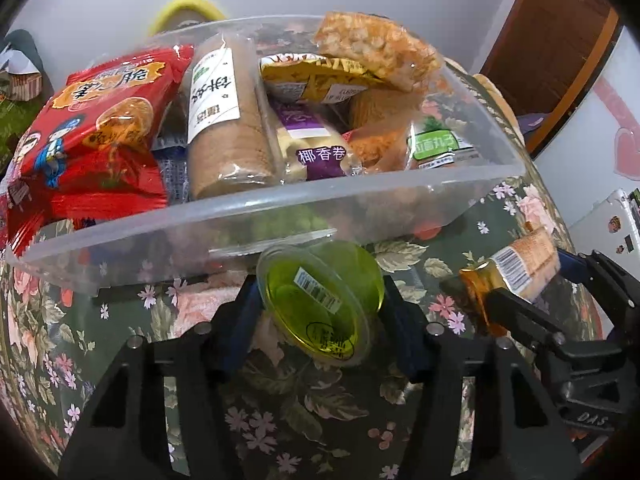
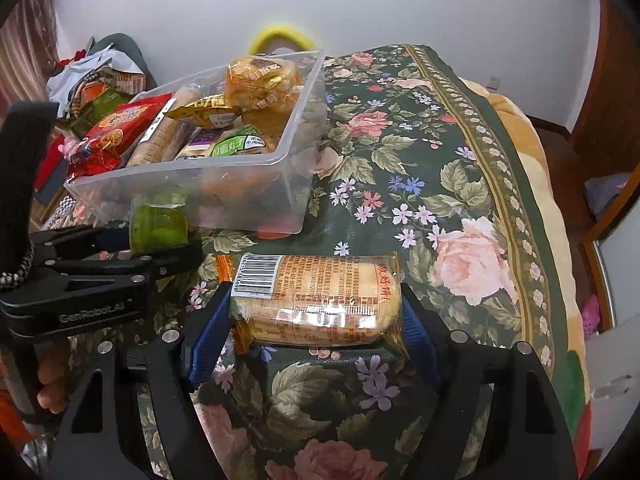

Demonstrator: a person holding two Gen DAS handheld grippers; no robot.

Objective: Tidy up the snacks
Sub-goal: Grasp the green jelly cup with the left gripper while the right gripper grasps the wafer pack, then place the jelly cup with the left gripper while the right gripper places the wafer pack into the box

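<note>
Your left gripper clamps a green jelly cup just before the clear bin; your right gripper clamps a biscuit pack nearby.

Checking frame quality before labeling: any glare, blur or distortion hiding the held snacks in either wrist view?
Left wrist: strong fisheye bend with dark corners; the green jelly cup is sharp between the left gripper fingers, though the clear bin wall reads hazy. Right wrist: glare streaks on the biscuit pack wrapper in the right gripper, barcode legible; floral cloth evenly lit.
</note>
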